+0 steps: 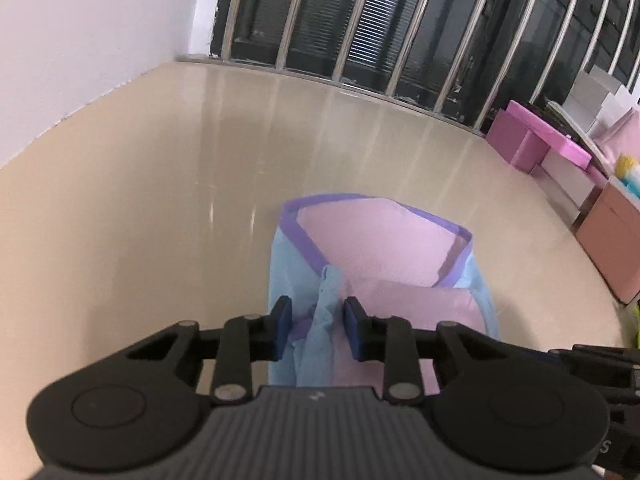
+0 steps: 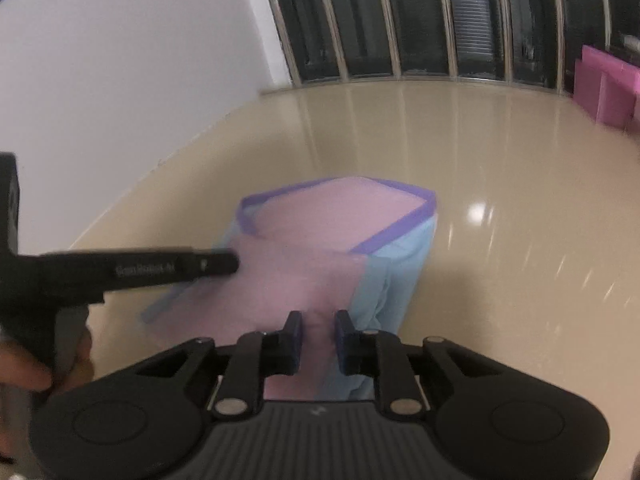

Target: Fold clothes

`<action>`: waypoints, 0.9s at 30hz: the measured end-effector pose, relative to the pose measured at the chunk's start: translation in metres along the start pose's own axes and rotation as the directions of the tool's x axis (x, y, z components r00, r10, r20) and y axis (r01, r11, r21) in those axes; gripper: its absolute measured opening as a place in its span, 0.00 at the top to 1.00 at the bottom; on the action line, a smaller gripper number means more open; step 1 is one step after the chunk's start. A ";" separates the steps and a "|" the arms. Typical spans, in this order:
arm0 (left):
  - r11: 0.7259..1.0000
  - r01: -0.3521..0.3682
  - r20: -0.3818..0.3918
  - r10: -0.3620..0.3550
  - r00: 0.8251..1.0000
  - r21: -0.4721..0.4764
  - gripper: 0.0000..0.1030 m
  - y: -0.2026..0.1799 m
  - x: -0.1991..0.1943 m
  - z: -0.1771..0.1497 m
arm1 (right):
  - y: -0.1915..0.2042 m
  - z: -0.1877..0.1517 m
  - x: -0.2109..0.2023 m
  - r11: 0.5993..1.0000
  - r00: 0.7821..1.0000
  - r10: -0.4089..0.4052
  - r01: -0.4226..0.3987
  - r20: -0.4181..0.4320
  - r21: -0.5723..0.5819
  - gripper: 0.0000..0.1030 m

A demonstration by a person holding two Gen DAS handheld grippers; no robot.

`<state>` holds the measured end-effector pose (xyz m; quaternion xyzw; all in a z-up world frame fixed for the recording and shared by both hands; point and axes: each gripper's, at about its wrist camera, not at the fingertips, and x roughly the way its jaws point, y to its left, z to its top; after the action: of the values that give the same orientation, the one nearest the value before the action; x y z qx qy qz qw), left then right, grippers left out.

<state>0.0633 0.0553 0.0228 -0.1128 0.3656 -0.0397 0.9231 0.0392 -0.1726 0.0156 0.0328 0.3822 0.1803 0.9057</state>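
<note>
Left wrist view looks down the left gripper (image 1: pixel 316 330) onto a small garment (image 1: pixel 372 264) lying on a glossy beige bench (image 1: pixel 160 184); the garment is pink and light blue with purple trim along its edges, and it is partly folded over on itself. A bunched fold of the blue fabric stands between the blue pads; the jaws are partway apart, with a visible gap on the left pad's side, so they do not appear to clamp the cloth, though whether the right pad touches it I cannot tell. Beyond the bench a dark window with metal bars (image 1: pixel 400 28) runs across the back, a white wall (image 1: pixel 80 40) stands at the left, and pink boxes (image 1: pixel 532 136) are stacked at the right. Right wrist view shows the right gripper (image 2: pixel 318 336) over the near edge of the same garment (image 2: pixel 320 248), its jaws narrowly apart with pink fabric rising between the pads; motion blur hides whether they pinch it. At that view's left, the other gripper (image 2: pixel 224 262) reaches in from the side, its tip over the garment's left edge, and a blurred hand (image 2: pixel 24 368) holds it.
</note>
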 end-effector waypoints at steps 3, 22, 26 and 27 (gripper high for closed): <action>1.000 -0.010 0.003 0.010 1.000 -0.013 0.66 0.001 -0.004 0.003 | 0.005 0.001 -0.001 0.998 1.000 -0.027 0.028 0.009 -0.053 0.84; 0.998 -0.018 -0.112 0.025 0.993 0.060 0.60 0.007 0.079 0.087 | -0.086 0.107 0.086 0.980 0.987 -0.089 0.111 -0.135 0.164 0.67; 0.998 0.002 -0.125 0.005 0.992 0.056 0.99 0.010 0.079 0.085 | -0.076 0.101 0.083 0.988 0.985 -0.103 0.117 -0.137 0.103 0.99; 0.999 0.001 -0.120 0.006 0.993 0.052 0.99 0.011 0.077 0.084 | -0.073 0.099 0.079 0.989 0.987 -0.099 0.111 -0.126 0.099 0.99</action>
<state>0.1770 0.0690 0.0281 -0.0856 0.4194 -0.0549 0.9021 0.1815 -0.2053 0.0170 0.0496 0.4465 0.1135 0.8862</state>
